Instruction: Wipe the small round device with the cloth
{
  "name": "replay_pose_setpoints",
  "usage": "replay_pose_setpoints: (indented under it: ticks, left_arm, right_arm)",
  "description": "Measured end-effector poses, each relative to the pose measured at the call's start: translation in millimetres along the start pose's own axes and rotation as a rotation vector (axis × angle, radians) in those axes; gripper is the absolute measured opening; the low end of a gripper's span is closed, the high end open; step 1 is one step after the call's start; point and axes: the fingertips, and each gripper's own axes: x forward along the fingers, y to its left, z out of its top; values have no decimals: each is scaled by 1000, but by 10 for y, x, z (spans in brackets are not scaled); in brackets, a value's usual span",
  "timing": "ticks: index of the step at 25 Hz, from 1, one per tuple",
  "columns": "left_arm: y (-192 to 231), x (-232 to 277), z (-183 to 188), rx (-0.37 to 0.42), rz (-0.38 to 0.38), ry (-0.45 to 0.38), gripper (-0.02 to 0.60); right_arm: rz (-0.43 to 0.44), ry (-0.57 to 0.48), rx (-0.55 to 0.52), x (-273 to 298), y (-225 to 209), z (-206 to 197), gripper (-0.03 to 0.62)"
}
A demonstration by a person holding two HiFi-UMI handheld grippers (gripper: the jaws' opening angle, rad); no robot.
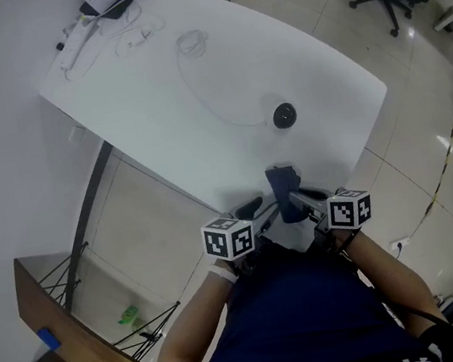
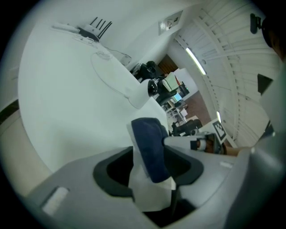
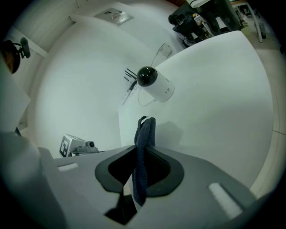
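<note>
The right tool (image 3: 142, 156) was clamped on a thin fold of the cloth (image 3: 145, 129), and the left tool (image 2: 149, 161) stood wide apart around it, both at the table's (image 3: 219, 116) near edge. So slight a grip could let the cloth slip, and the small round device (image 3: 154, 85), unsteadied farther in on the table, could skid or topple. It seemed to stand upright, long axis vertical, black dome up.

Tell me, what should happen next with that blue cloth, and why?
Probably carry the cloth forward to the small round device: the right tool pinches the cloth, the left tool stands open, and the device sits apart across the table.
</note>
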Motion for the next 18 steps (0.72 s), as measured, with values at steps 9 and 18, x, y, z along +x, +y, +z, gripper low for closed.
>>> replay_pose_setpoints:
  ticks: [9,18]
  left_arm:
    - [-608,-40,477,0,-407,-72,219]
    - [-998,-277,651,50,-645,-82,69]
  right_arm:
    - [278,-162,33,-297,642,437,57]
    - [369,-204,81,-485,704,526,234]
